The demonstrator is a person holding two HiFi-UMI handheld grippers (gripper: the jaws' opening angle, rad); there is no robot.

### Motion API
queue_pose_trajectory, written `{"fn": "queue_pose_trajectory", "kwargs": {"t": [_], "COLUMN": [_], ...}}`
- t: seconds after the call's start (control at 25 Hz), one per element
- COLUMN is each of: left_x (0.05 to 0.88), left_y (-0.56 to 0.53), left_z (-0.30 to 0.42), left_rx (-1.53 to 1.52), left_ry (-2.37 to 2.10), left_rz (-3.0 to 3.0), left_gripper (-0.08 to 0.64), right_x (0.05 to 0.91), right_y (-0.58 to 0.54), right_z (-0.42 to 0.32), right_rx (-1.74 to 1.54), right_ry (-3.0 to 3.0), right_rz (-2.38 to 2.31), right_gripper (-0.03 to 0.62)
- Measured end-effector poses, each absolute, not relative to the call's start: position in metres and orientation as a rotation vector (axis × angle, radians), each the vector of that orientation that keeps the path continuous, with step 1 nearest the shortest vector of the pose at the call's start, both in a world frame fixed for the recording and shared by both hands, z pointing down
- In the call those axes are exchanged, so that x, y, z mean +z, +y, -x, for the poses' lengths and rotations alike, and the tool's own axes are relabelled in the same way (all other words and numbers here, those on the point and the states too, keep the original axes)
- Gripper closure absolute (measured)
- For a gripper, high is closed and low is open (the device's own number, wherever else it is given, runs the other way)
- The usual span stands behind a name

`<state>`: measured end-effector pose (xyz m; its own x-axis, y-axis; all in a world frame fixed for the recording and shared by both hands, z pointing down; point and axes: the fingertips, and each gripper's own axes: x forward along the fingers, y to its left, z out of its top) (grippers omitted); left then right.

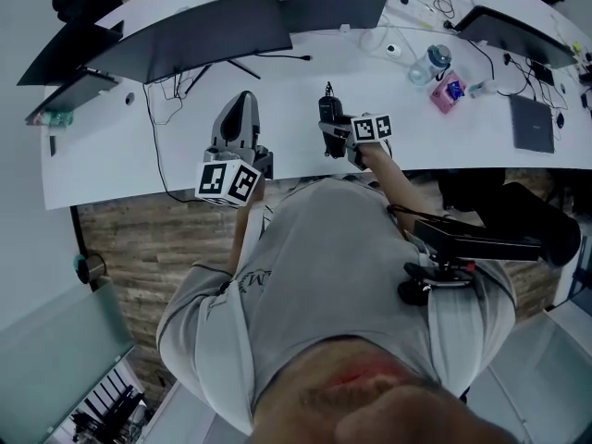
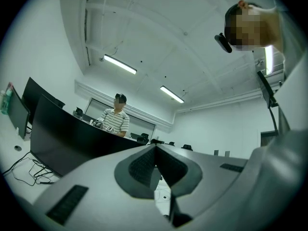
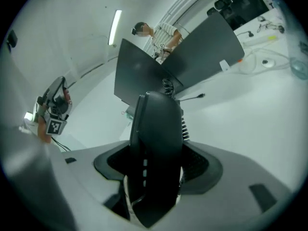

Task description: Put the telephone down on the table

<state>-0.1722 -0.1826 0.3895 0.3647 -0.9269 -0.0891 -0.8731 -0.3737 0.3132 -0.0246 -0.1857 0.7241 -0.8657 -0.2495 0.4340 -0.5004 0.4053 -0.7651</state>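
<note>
The black telephone handset stands upright between the jaws of my right gripper, which is shut on it. Its coiled cord shows behind it. In the head view the handset hangs just above the near edge of the white table, held by the right gripper. My left gripper points away over the same edge, a little to the left. In its own view the left gripper is tilted up toward the ceiling, jaws closed together with nothing in them.
Dark monitors stand along the table's back, with cables below them. A water bottle, pink item, laptop and dark pad lie to the right. A black chair sits beside me. A person in a striped shirt sits beyond the monitors.
</note>
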Motion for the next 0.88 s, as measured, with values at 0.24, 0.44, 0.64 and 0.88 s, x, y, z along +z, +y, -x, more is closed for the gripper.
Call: {"fn": "queue_pose_trajectory", "kwargs": {"t": [0.24,0.44,0.64,0.88], "left_x": [0.395,0.398,0.403,0.395], "left_y": [-0.185,-0.186,-0.188,-0.194], "left_z": [0.189,0.197,0.201,0.194], "left_rx": [-0.353,-0.344,-0.333,-0.345], "left_ry": [-1.65,-1.656,-1.651,-1.633], "left_rz": [-2.386,-2.38,-2.374,-2.41], "left_gripper": [0.549,0.551,0.551,0.551], "right_x": [0.813,0.848,0.878,0.879], "right_y": [-0.168,-0.163,-0.159,-0.16], "right_z": [0.037,0.037,0.031,0.031], "right_rx": [1.588,1.688,1.696,1.7], "right_ry": [-2.265,-2.189,-2.082,-2.088], "right_rz": [-0.556,-0.584,-0.648,-0.644], "right_gripper": [0.29,0.29,0.29,0.29]}}
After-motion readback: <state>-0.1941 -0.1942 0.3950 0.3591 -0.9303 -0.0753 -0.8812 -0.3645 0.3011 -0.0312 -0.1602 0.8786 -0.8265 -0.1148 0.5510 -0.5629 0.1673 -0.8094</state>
